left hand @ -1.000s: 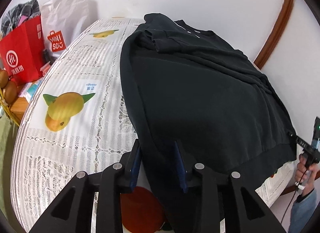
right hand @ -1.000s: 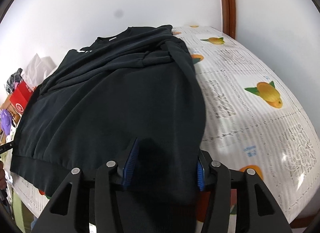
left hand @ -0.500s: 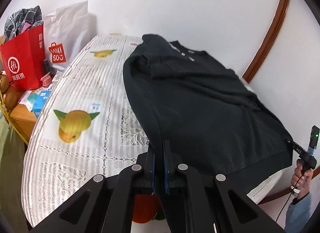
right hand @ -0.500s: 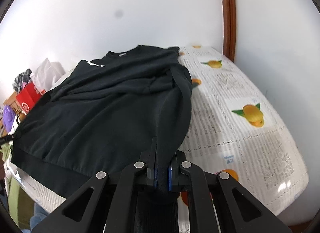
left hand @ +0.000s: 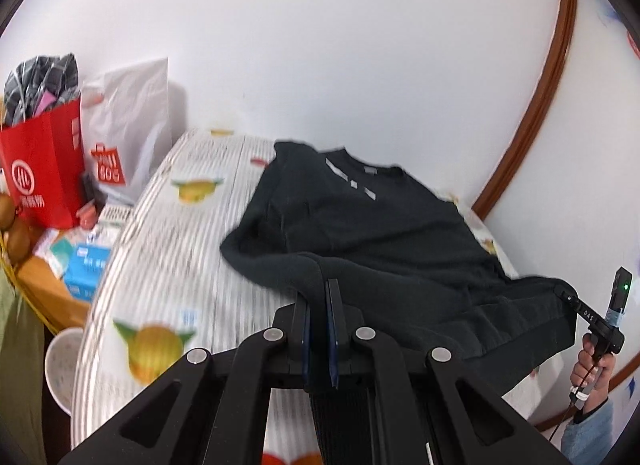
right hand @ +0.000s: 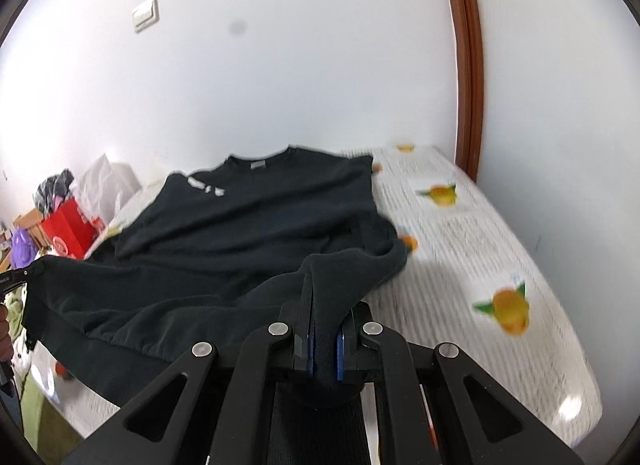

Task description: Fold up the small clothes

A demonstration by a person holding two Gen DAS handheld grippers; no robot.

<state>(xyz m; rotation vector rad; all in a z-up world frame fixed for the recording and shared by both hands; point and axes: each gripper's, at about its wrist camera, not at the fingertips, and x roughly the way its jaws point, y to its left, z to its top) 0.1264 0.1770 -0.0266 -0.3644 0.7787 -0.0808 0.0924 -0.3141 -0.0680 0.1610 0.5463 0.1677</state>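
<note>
A black sweatshirt [left hand: 384,221] lies on a table with a white cloth printed with oranges [left hand: 168,249]; its collar is at the far end. My left gripper [left hand: 319,289] is shut on the sweatshirt's hem at its left corner and holds it raised above the table. My right gripper [right hand: 325,293] is shut on the hem at the right corner of the sweatshirt [right hand: 248,225], also raised. The hem hangs between the two grippers. The right gripper also shows at the right edge of the left wrist view [left hand: 566,293].
A red paper bag [left hand: 44,169] and a white Miniso bag [left hand: 128,125] stand at the table's far left beside boxes on a wooden shelf [left hand: 52,285]. A white bowl [left hand: 64,365] sits low at left. White walls and a brown door frame [right hand: 466,65] bound the table.
Both grippers closed on the hem corners, then lifted them up and forward toward the collar. The near half of the sweatshirt has risen off the table.
</note>
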